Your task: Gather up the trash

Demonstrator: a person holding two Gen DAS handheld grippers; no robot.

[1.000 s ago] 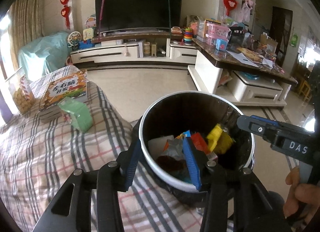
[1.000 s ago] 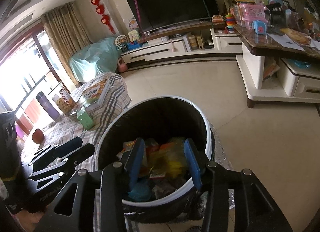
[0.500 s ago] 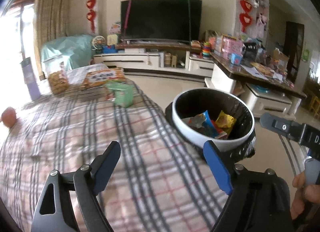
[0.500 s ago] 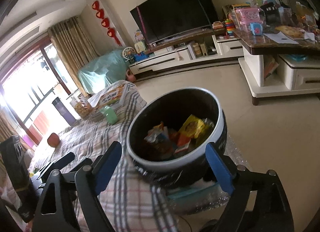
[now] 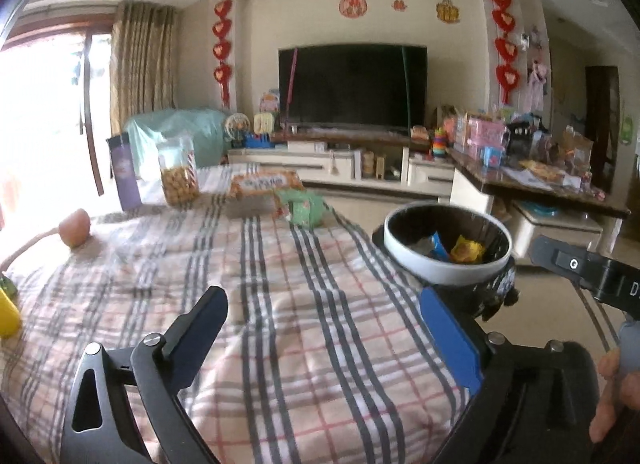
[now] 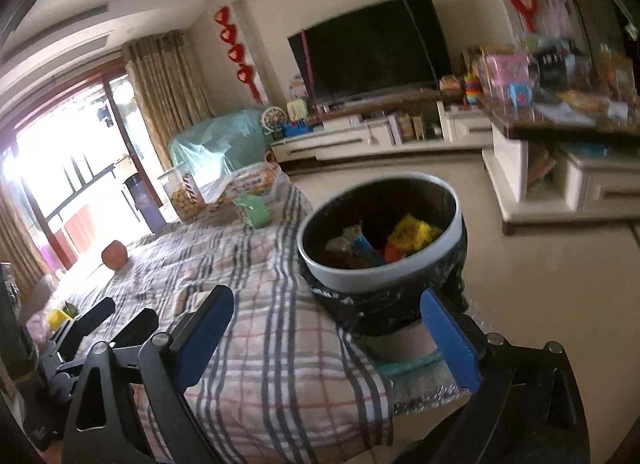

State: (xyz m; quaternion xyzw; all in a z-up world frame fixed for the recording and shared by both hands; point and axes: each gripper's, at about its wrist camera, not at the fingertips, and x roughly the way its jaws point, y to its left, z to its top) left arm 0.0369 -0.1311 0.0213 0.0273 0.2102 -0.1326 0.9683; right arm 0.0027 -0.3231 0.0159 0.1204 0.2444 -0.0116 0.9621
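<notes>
Trash (image 5: 460, 249) consists of crumpled wrappers, yellow, blue and orange, lying inside the trash bin (image 5: 444, 270); in the right wrist view the same wrappers (image 6: 404, 238) lie low in the bin (image 6: 384, 276), well below its rim. The bin is round, with a white rim and a black liner bag folded over the outside, and stands on the floor just beside the edge of the tabletop (image 5: 304, 328), which carries a plaid cloth. The left claw (image 5: 324, 328) hangs over the cloth, tilted slightly downward; its jaws are opening, spread wide, with nothing between them. The right claw (image 6: 328, 328) points toward the bin from the tabletop edge; its jaws are likewise opening and released, empty, the bin's lower wall seen between them but untouched. A hand (image 5: 616, 388) grips the right device's handle at the left view's right edge.
</notes>
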